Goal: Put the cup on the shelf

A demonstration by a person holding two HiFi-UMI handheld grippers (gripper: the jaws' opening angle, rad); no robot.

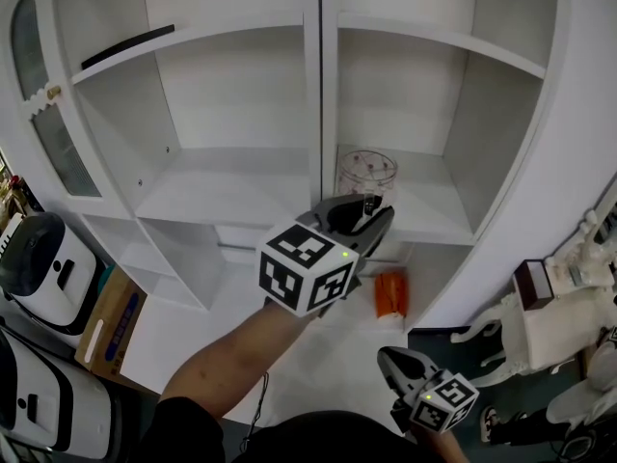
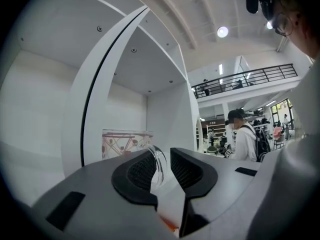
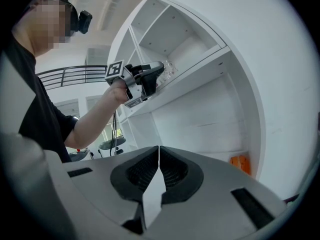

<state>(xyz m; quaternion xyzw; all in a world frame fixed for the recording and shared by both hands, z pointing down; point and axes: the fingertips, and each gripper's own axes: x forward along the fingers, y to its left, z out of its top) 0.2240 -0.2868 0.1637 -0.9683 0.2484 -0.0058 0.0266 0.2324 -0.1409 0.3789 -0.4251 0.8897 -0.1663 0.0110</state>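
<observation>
The cup (image 1: 366, 172) is clear glass with a pink pattern and stands upright on the white shelf (image 1: 439, 222) in the right compartment. My left gripper (image 1: 372, 210) reaches to its near side. In the left gripper view the cup (image 2: 125, 141) stands just ahead, and its clear handle (image 2: 159, 165) lies between the jaws of the left gripper (image 2: 161, 156). The handle sits close to the left pad, with a gap to the right pad, so the gripper is open. My right gripper (image 1: 389, 359) hangs low and shut with nothing in it; its own view shows the right gripper (image 3: 159, 151) with tips together.
An orange object (image 1: 390, 293) lies on the lower shelf under the cup. A vertical divider (image 1: 328, 95) splits the cabinet. White appliances (image 1: 39, 268) and a cardboard box (image 1: 111, 321) stand at the left, white furniture (image 1: 564, 302) at the right. A person (image 2: 245, 140) stands far behind.
</observation>
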